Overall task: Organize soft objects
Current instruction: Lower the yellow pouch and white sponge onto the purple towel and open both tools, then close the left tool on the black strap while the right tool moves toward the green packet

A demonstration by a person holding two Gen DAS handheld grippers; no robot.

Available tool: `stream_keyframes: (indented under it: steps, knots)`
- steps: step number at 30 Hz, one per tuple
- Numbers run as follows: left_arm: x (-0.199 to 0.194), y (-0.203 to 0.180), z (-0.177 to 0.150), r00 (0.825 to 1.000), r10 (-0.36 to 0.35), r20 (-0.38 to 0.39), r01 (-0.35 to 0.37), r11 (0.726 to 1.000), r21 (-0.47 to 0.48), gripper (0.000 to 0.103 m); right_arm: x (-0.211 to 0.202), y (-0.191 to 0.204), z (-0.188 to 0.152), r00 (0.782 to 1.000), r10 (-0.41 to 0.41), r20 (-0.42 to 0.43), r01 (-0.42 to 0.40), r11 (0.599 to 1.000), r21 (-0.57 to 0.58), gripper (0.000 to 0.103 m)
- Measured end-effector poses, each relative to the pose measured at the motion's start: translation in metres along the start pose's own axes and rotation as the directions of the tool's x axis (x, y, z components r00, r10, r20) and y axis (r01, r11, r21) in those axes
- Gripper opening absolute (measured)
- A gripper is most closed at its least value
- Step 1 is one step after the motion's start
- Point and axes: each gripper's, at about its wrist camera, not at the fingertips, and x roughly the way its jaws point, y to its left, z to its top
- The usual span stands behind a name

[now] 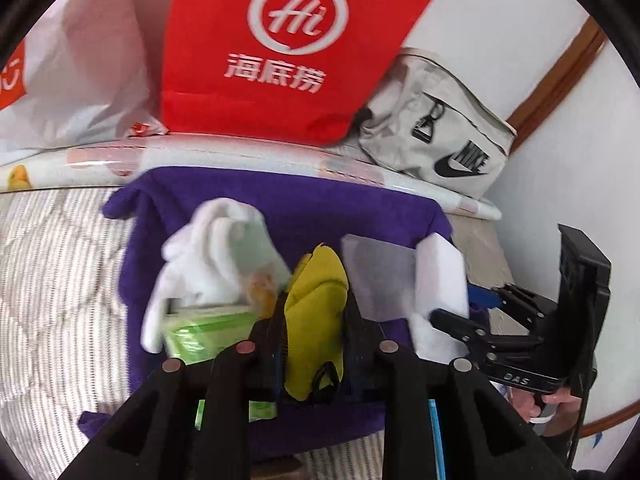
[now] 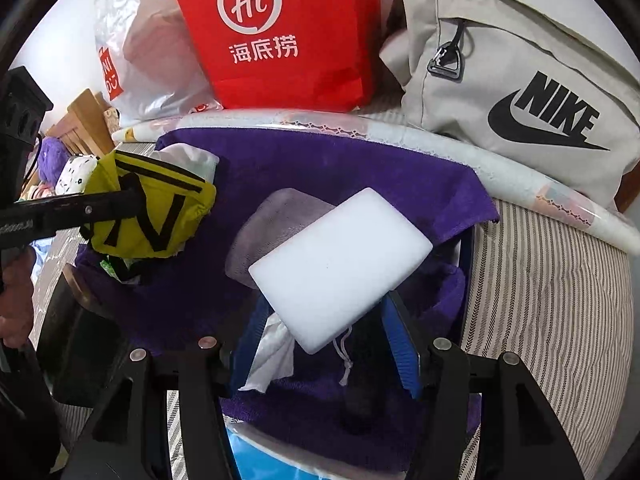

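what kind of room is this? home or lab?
Likely a home bedroom: the work surface looks like a bed with a striped quilt, and shopping bags such as the red bag and a Nike bag are piled against the white wall.

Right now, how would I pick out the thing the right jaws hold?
Find the purple towel spread on the striped bedding, below the red bag. Above it, the white foam block sits between the right gripper jaws: a plain, smooth, rounded rectangle.
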Motion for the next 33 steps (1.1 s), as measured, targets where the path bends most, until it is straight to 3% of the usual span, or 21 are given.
stream_keyframes:
  steps: [5, 7, 10, 25, 33]
  knots:
    - [-0.008, 0.005, 0.000, 0.999, 0.051, 0.017, -0.052, 0.999, 0.009, 0.031, -0.001, 0.008, 0.000, 1.000, -0.001, -0.013, 0.000, 1.000, -0.026, 0.062]
    - [-0.012, 0.006, -0.001, 0.996, 0.084, 0.034, -0.085, 0.996, 0.023, 0.044, -0.002, 0.011, -0.001, 1.000, -0.015, -0.012, 0.015, 0.999, -0.038, 0.067]
    - [-0.019, 0.005, -0.003, 0.992, 0.116, 0.054, -0.118, 0.992, 0.043, 0.051, -0.007, 0.013, -0.001, 1.000, -0.029, 0.001, 0.030, 0.999, -0.040, 0.068]
    - [-0.056, -0.004, -0.033, 0.982, 0.159, 0.098, -0.166, 0.984, 0.064, 0.052, -0.061, 0.016, -0.025, 0.991, -0.071, 0.111, 0.069, 0.997, 0.022, 0.068]
    - [-0.097, -0.026, -0.069, 0.975, 0.152, 0.162, -0.168, 0.982, 0.091, 0.052, -0.103, 0.030, -0.059, 0.982, -0.045, 0.185, 0.031, 0.996, 0.079, 0.068]
